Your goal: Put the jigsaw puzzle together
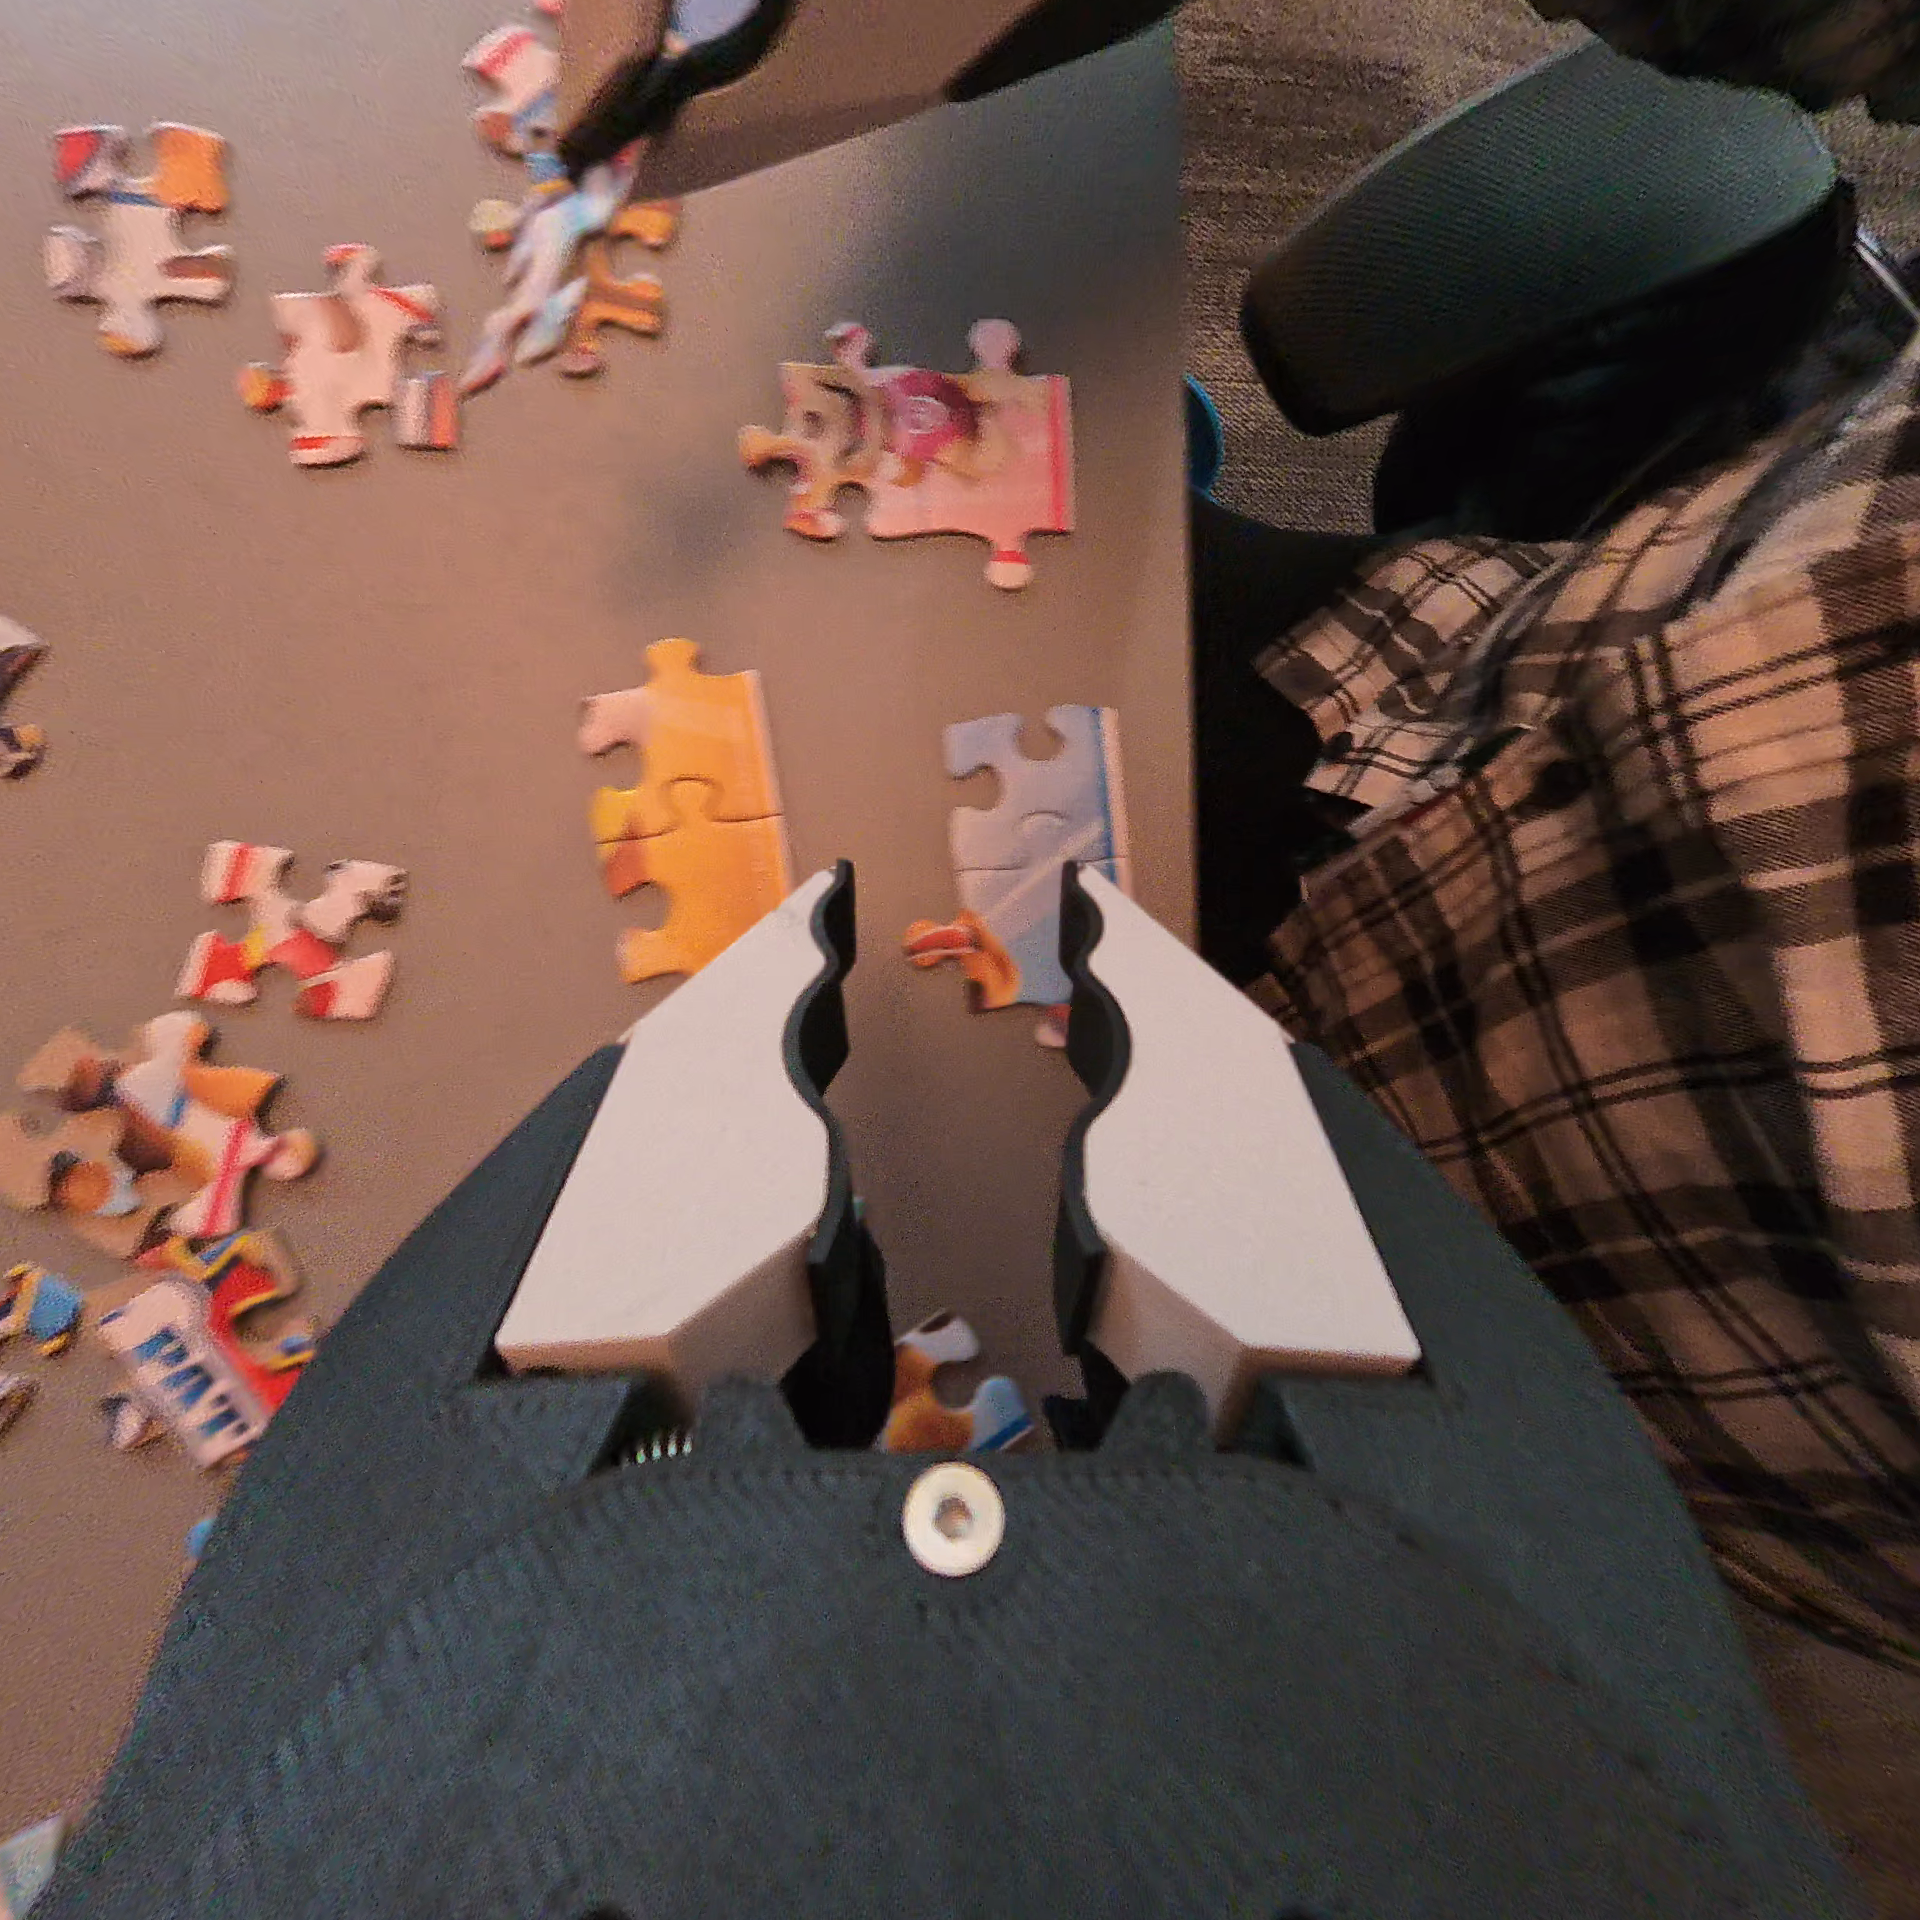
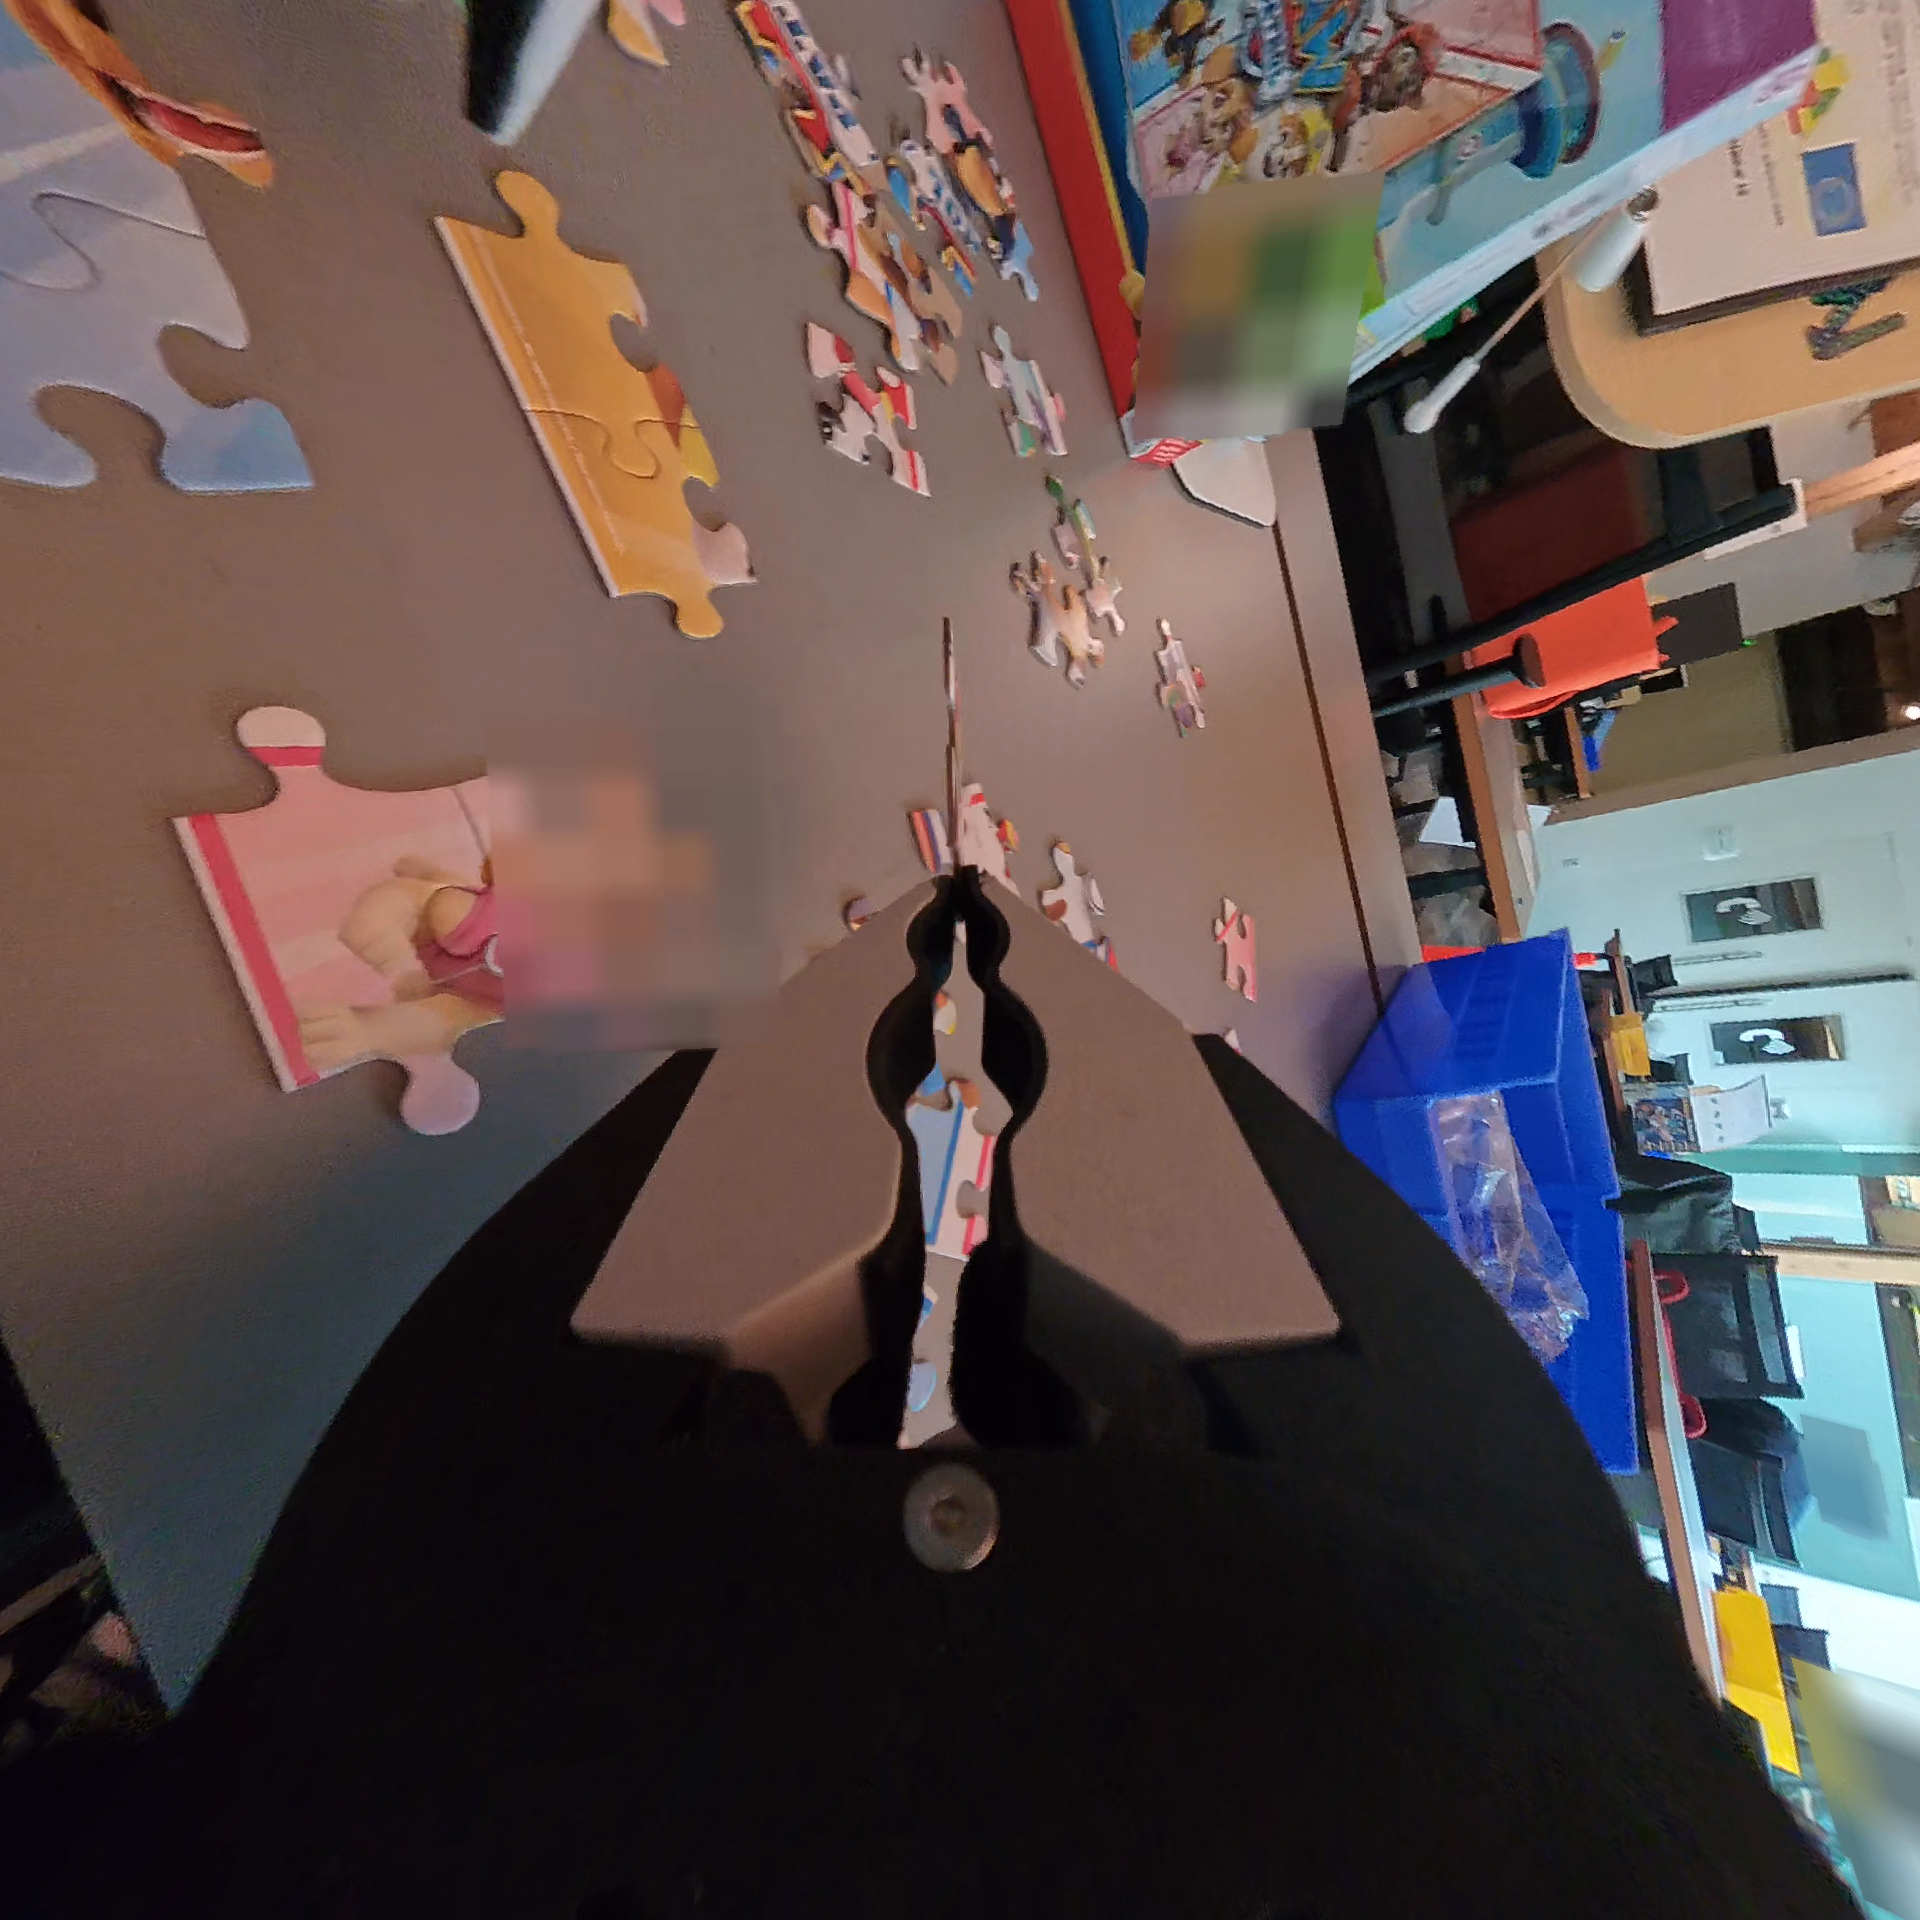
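My left gripper (image 1: 961,883) is open and empty, hovering over the grey table (image 1: 468,582) between a joined orange pair (image 1: 696,810) and a joined blue pair (image 1: 1039,821). A joined pink group (image 1: 935,447) lies farther ahead. My right gripper (image 2: 961,894) is shut on a puzzle piece (image 2: 949,727), seen edge-on as a thin strip above the table. It also shows at the top of the left wrist view (image 1: 665,73), with the blurred piece (image 1: 551,249) hanging from it. The right wrist view shows the orange pair (image 2: 603,405), the pink group (image 2: 343,914) and the blue pair (image 2: 104,312).
Several loose pieces lie scattered to the left (image 1: 291,935) and far across the table (image 2: 904,260). The puzzle box (image 2: 1351,94) stands at the back. The table edge (image 1: 1184,623) runs right of the blue pair; beyond it are a chair armrest (image 1: 1538,229) and a plaid sleeve (image 1: 1610,987). A blue bin (image 2: 1486,1091) sits off the table.
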`<act>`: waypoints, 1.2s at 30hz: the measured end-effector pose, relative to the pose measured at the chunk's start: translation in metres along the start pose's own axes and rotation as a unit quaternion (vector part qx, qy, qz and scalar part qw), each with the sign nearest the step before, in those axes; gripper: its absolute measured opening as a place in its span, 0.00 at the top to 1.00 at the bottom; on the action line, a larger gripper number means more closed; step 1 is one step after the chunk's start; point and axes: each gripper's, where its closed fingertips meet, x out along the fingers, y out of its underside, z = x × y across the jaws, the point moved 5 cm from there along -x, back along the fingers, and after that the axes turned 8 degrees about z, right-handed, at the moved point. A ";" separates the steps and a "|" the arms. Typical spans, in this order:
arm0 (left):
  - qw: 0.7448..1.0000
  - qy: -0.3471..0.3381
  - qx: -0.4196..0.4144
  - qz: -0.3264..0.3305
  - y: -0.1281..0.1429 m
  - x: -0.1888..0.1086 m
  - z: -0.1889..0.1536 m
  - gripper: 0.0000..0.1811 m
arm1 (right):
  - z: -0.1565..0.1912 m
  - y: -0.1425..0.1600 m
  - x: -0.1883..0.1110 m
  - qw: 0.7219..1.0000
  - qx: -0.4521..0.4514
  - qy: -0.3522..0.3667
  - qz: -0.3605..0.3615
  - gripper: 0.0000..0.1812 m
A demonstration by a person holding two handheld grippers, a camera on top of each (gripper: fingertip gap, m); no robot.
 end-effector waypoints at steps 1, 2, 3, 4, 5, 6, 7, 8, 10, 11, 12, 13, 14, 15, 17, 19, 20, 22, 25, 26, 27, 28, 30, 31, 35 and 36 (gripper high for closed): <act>1.000 0.000 0.009 -0.002 0.000 0.004 -0.010 0.79 | 0.003 -0.002 0.001 1.000 -0.005 -0.008 0.001 1.00; 1.000 0.000 0.014 -0.006 -0.001 0.008 -0.018 0.79 | 0.006 -0.005 0.003 1.000 -0.008 -0.015 0.000 1.00; 1.000 -0.001 0.015 -0.010 -0.001 0.012 -0.024 0.79 | 0.008 -0.009 0.004 1.000 -0.010 -0.022 -0.001 1.00; 1.000 -0.003 0.012 -0.010 -0.001 0.017 -0.028 0.79 | 0.011 -0.013 0.006 0.999 -0.013 -0.029 -0.002 1.00; 1.000 -0.007 0.009 -0.001 0.002 0.021 -0.030 0.79 | 0.013 -0.019 0.008 0.999 -0.016 -0.035 -0.005 1.00; 1.000 -0.012 0.006 0.012 0.006 0.026 -0.031 0.80 | 0.015 -0.026 0.010 0.999 -0.017 -0.042 -0.009 1.00; 1.000 -0.018 0.000 0.007 0.008 0.027 -0.031 0.81 | 0.019 -0.033 0.012 0.998 -0.016 -0.051 -0.014 1.00; 1.000 -0.009 -0.009 0.001 0.009 0.027 -0.032 0.82 | 0.023 -0.040 0.014 0.998 -0.019 -0.060 -0.019 1.00; 1.000 -0.007 -0.022 -0.006 0.013 0.025 -0.033 0.83 | 0.031 -0.051 0.022 0.997 -0.034 -0.067 -0.018 1.00; 1.000 -0.010 -0.024 -0.006 0.016 0.024 -0.033 0.84 | 0.036 -0.054 0.027 0.996 -0.046 -0.073 -0.010 1.00; 1.000 -0.010 -0.026 -0.006 0.019 0.022 -0.034 0.85 | 0.041 -0.056 0.030 0.995 -0.063 -0.075 -0.003 1.00; 0.999 -0.010 -0.031 -0.007 0.021 0.021 -0.035 0.85 | 0.045 -0.058 0.032 0.994 -0.078 -0.075 0.003 1.00; 0.999 -0.011 -0.035 -0.009 0.024 0.020 -0.035 0.86 | 0.047 -0.059 0.034 0.993 -0.086 -0.075 0.010 1.00; 0.999 -0.010 -0.039 -0.012 0.027 0.018 -0.035 0.86 | 0.048 -0.059 0.034 0.993 -0.090 -0.076 0.016 1.00; 0.999 -0.008 -0.045 -0.018 0.031 0.016 -0.036 0.86 | 0.048 -0.056 0.033 0.992 -0.103 -0.074 0.029 1.00; 0.999 -0.008 -0.047 -0.023 0.034 0.015 -0.037 0.86 | 0.048 -0.053 0.031 0.990 -0.113 -0.071 0.039 1.00; 0.999 -0.010 -0.046 -0.025 0.035 0.014 -0.038 0.86 | 0.048 -0.053 0.030 0.990 -0.112 -0.070 0.039 1.00; 0.998 -0.018 -0.046 -0.030 0.038 0.013 -0.037 0.83 | 0.046 -0.052 0.027 0.992 -0.106 -0.063 0.037 1.00; 0.997 -0.023 -0.058 -0.056 0.039 0.009 -0.034 0.81 | 0.039 -0.053 0.024 0.993 -0.101 -0.047 0.037 1.00; 0.996 -0.026 -0.062 -0.066 0.038 0.006 -0.033 0.81 | 0.037 -0.054 0.024 0.993 -0.101 -0.042 0.036 1.00; 0.995 -0.026 -0.064 -0.074 0.038 0.004 -0.033 0.81 | 0.033 -0.056 0.026 0.993 -0.104 -0.035 0.038 1.00; 0.995 -0.025 -0.065 -0.078 0.038 0.003 -0.033 0.80 | 0.027 -0.058 0.029 0.993 -0.108 -0.025 0.042 1.00; 0.994 -0.029 -0.064 -0.079 0.039 0.003 -0.034 0.80 | 0.016 -0.062 0.041 0.993 -0.112 -0.014 0.047 1.00; 0.994 -0.029 -0.063 -0.079 0.038 0.004 -0.035 0.80 | 0.011 -0.062 0.051 0.992 -0.109 -0.014 0.055 1.00; 0.995 -0.036 -0.055 -0.073 0.038 0.009 -0.040 0.80 | -0.002 -0.060 0.091 0.990 -0.102 -0.030 0.088 1.00; 0.995 -0.039 -0.052 -0.072 0.037 0.010 -0.041 0.80 | -0.002 -0.059 0.097 0.990 -0.095 -0.046 0.096 0.96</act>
